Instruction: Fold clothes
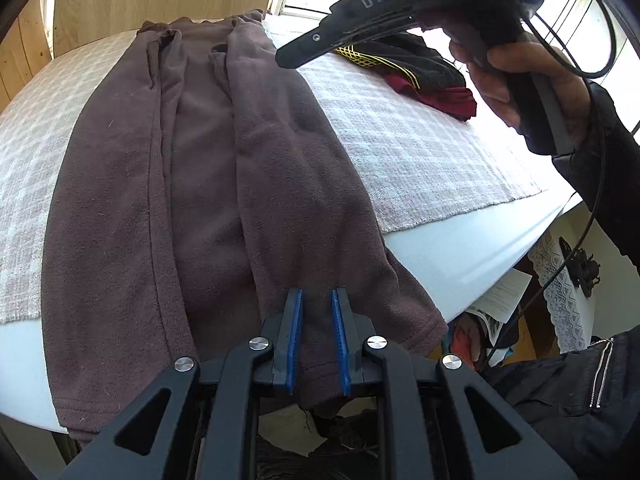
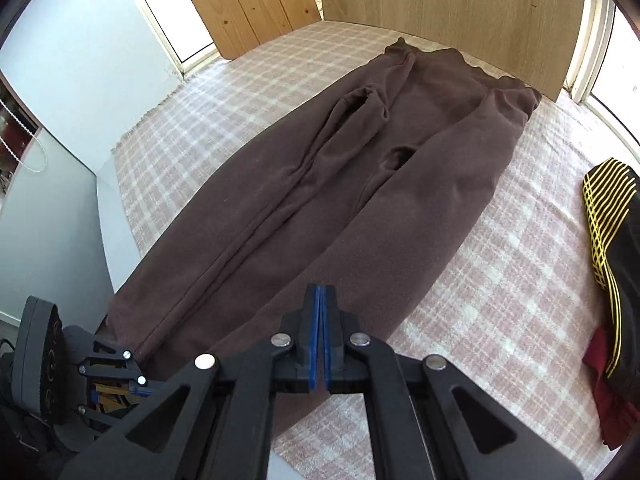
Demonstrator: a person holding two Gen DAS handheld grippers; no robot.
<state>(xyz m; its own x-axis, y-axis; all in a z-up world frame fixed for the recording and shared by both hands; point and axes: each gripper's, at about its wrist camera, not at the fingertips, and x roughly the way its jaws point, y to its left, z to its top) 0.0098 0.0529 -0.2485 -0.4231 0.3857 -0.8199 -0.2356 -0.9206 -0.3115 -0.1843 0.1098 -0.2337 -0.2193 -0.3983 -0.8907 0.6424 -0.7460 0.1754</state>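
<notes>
The left claw (image 1: 318, 300) hangs slightly apart above the near hem of the brown garment (image 1: 208, 184), gripping nothing. The right claw (image 2: 322, 296) is pressed together, empty. The garment lies lengthwise on the checked cloth (image 2: 500, 280) covering the counter (image 1: 460, 256).

I am seeing the brown fleece garment (image 1: 208, 184) lying flat and lengthwise on the checked cloth, both long sides folded inward, its hem overhanging the table's near edge; a black, yellow-striped garment (image 2: 612, 248) is lying crumpled well apart.
</notes>
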